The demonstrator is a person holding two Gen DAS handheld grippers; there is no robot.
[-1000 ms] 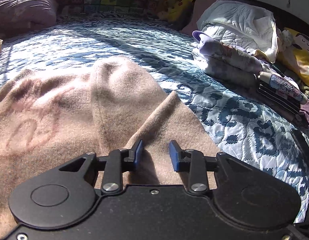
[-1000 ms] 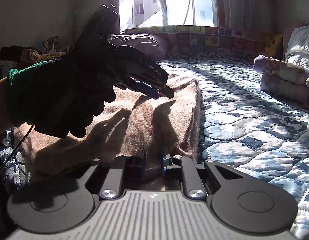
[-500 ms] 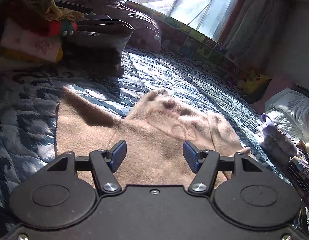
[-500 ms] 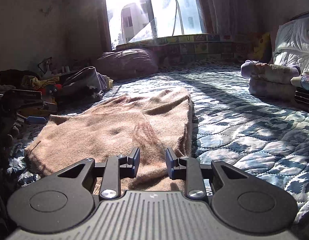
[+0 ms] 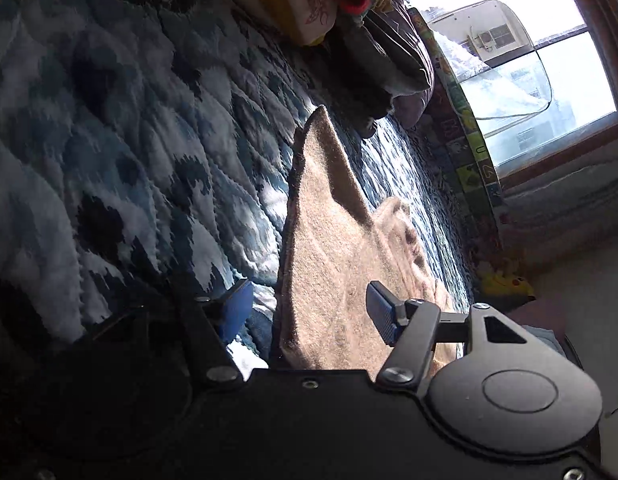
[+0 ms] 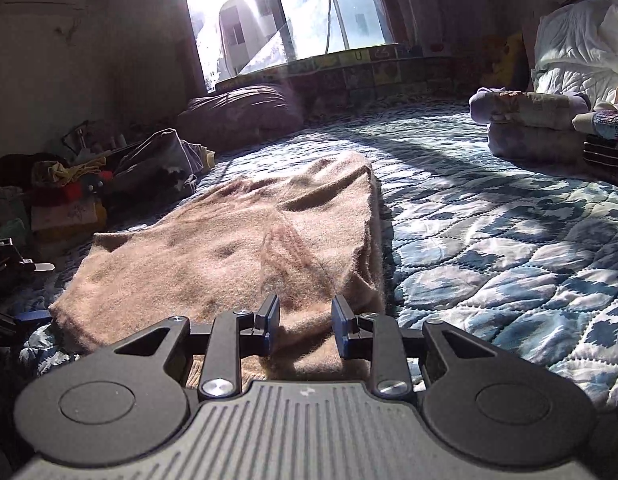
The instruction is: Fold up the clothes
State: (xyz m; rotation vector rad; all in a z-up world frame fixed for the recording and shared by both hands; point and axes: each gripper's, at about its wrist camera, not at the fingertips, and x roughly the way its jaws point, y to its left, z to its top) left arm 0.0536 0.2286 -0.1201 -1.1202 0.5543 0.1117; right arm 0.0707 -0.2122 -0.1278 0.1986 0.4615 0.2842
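- A tan fuzzy sweater (image 6: 237, 248) is lying spread on the blue-and-white quilted bedspread (image 6: 489, 248), rumpled along its right side.
- The left gripper (image 5: 309, 312) is hanging with jaws wide apart over the sweater's near edge, rolled sideways and holding nothing.
- The right gripper (image 6: 305, 320) is hovering parted over the near hem, empty.
- The knit is looking soft, thick and limp; it would likely sag, so corners or hem edges seem the best holds.

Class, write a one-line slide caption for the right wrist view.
Open right gripper poised at the near edge of a tan sweater spread on a blue quilt.
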